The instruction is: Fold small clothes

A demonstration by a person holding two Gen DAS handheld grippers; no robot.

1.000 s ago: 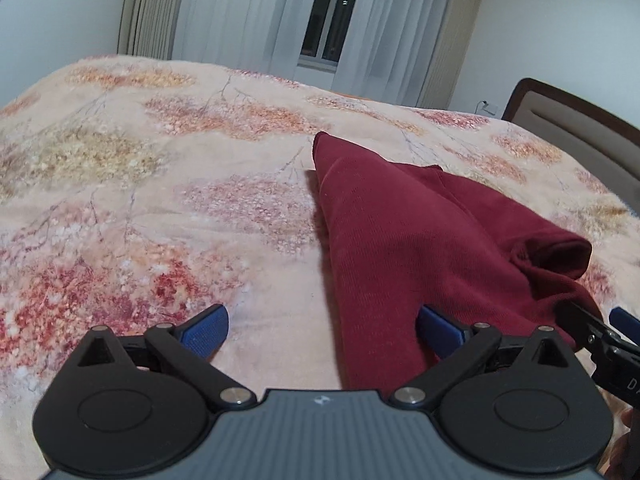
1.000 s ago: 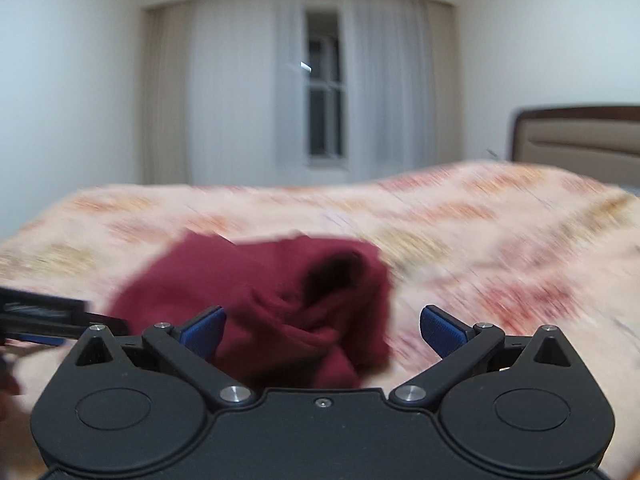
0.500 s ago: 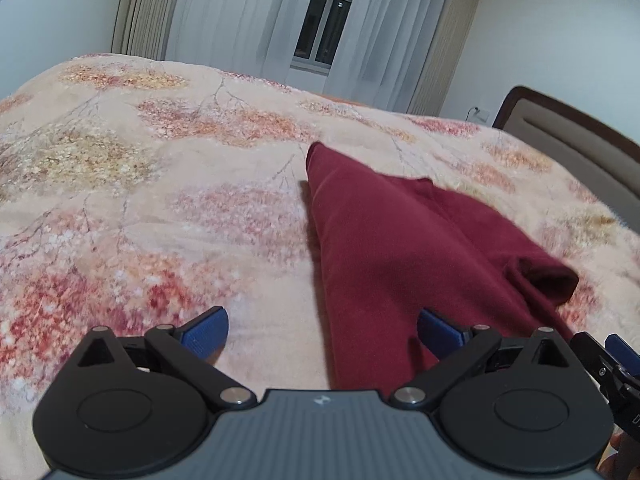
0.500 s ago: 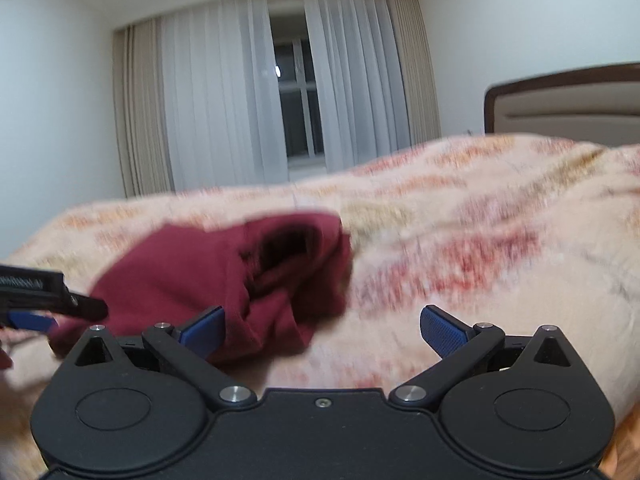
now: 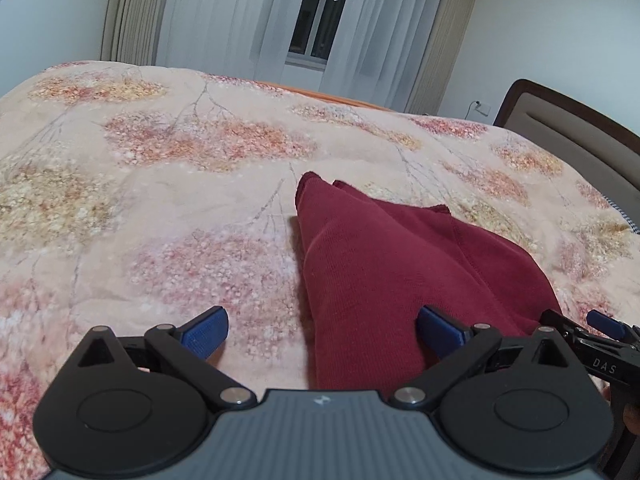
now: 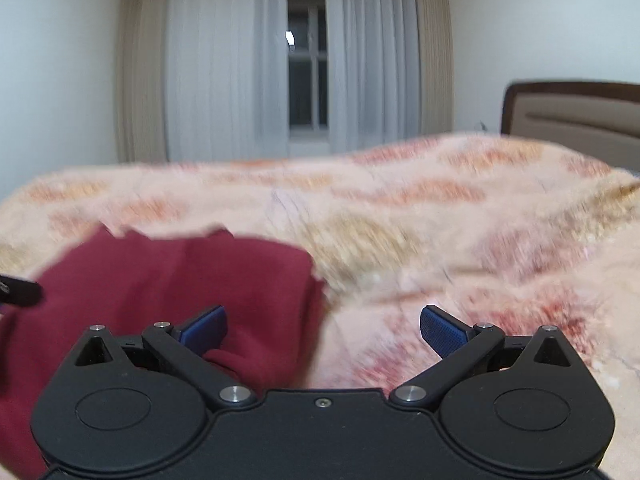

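Both grippers, left gripper (image 5: 322, 330) and right gripper (image 6: 323, 330), were spread wide and empty; maroon knit garment (image 5: 400, 272) on floral bedspread (image 5: 160, 200) looked light, limp — I'd pinch a hem corner.

Both wrist views look low across the bed (image 5: 168, 184) toward the curtained window (image 6: 308, 80), sharing the maroon garment (image 5: 384, 280).

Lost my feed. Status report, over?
Left gripper and right gripper: jaws open, empty. Maroon garment lying on bedspread, half-folded. Nothing in the way.
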